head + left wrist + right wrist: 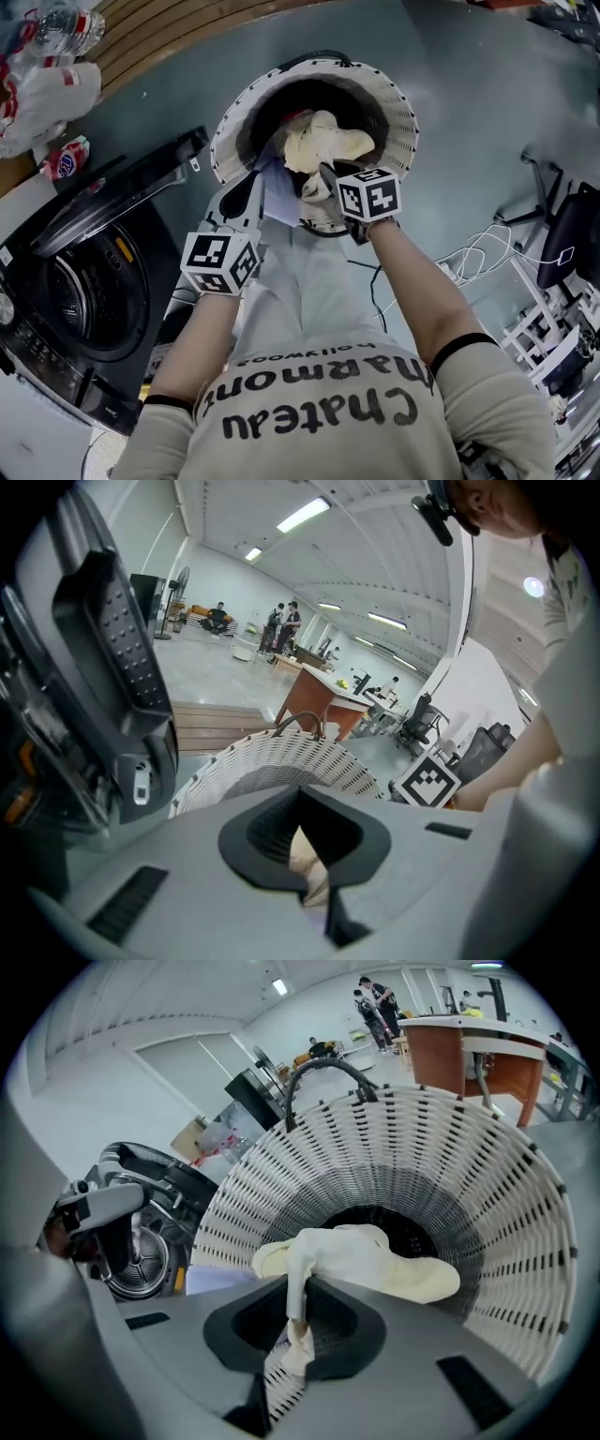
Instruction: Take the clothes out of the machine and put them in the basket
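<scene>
A black washing machine (94,291) stands open at the left, its steel drum in plain sight, with white plastic bags (47,94) piled on the floor at the far left. Just right of it, the person's left gripper (251,183) reaches to the near-left rim of a white woven basket (394,103). Its jaws are drawn close together on a fold of a pale blue garment (278,199), which hangs over the near rim between the two grippers. In the left gripper view, the left gripper (305,855) shows only a thin strip of pale cloth in the narrow slit between its jaws, with the basket's (281,761) rim just beyond.

The basket sits on the grey floor at centre. A cream garment (328,141) lies bunched over its dark opening. The right gripper (323,178), at the near rim, pinches a twisted tail of that cream garment. The right gripper view makes this plain: the cloth (375,1260) runs down between the jaws of the right gripper (295,1326), the rest spreading inside the basket (487,1241). The pale blue garment (220,1279) shows at the left of that view, near the washing machine (141,1251).

White cables (478,253) trail across the floor at the right, beside a black chair (567,244).
</scene>
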`<state>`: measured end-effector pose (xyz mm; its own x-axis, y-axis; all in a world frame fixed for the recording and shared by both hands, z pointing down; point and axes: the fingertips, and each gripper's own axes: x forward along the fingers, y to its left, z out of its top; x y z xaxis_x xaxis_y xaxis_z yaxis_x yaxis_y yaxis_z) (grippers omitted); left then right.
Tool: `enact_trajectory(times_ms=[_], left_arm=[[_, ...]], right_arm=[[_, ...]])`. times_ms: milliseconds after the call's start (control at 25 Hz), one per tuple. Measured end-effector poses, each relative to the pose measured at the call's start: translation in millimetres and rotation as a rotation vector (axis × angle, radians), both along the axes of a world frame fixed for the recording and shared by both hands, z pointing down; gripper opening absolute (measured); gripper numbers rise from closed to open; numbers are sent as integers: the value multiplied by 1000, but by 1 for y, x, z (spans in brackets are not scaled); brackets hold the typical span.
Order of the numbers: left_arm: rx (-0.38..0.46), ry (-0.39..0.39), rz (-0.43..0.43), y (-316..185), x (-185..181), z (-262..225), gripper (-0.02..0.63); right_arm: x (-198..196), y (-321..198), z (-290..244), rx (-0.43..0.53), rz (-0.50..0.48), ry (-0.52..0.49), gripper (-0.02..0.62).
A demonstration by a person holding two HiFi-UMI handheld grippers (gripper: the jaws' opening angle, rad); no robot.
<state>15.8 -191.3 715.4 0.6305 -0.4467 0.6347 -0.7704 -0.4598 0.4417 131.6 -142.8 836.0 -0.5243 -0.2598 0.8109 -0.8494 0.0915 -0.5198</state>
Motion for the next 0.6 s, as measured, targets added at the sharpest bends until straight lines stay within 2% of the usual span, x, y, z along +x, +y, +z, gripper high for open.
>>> enact_trajectory(times_ms=[480,600], left_arm=[[7,37,35,-9,-11,37,8],[9,42,46,-7,-14,45,8]], right_arm=[[-22,-1,61,-47,-60,-5,57],[-24,2,74,-64,-44,-2,58]])
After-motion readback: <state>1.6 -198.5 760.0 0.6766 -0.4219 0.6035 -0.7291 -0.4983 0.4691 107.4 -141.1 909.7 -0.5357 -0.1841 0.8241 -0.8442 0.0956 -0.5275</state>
